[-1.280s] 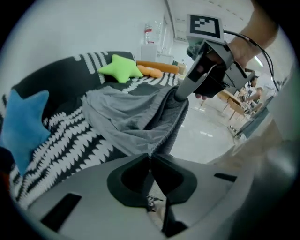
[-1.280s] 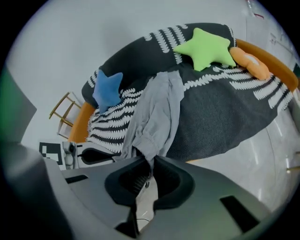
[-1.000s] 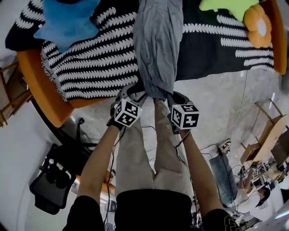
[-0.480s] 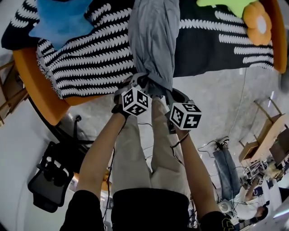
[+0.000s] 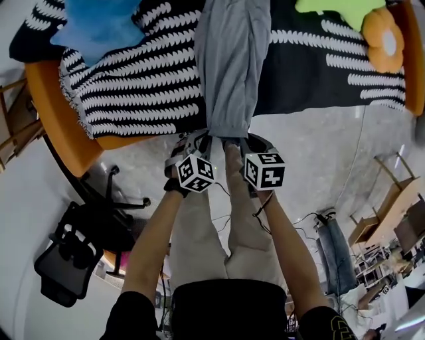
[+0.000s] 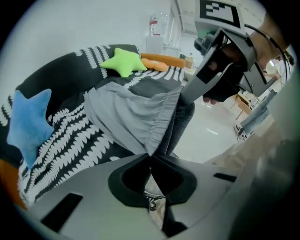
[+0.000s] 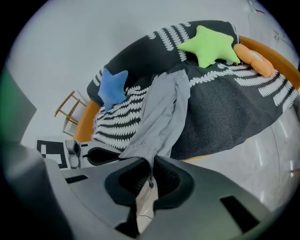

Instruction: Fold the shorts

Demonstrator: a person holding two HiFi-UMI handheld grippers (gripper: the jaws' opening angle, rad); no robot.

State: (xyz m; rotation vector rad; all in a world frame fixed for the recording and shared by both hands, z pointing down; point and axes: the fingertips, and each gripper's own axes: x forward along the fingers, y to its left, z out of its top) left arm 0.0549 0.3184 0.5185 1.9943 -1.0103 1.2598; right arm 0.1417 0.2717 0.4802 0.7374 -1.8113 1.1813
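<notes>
**Position.** The shorts [image 5: 232, 60] lie bunched into a narrow grey strip on the patterned cover [image 5: 133, 86] of the round orange-edged worktop [image 5: 50, 109]. In the head view they run from 12 o'clock down to the centre, and the near end hangs past the worktop edge.

**Grip.** The left gripper [image 5: 202, 139] has its fingers fully closed on the gathered waistband edge. The right gripper [image 5: 238, 141] sits just beside it at 3 o'clock. Its fingers are likewise closed, on a thin point of the same near edge.

**Surroundings.** A blue star cushion [image 5: 99, 26] lies at 11 o'clock and a green star cushion [image 5: 332, 10] at 1 o'clock. An orange flower cushion [image 5: 384, 41] lies beside the green one.

**Risks, as judged.**
- Both holds take only a sliver of fabric, so a brisk pull may slip it out of either grip.
- With the grippers this close together the cloth stays roped, and a fold made now would likely come out creased and uneven.
- Dragging the strip sideways could ruck the cover or nudge the blue cushion.
</notes>
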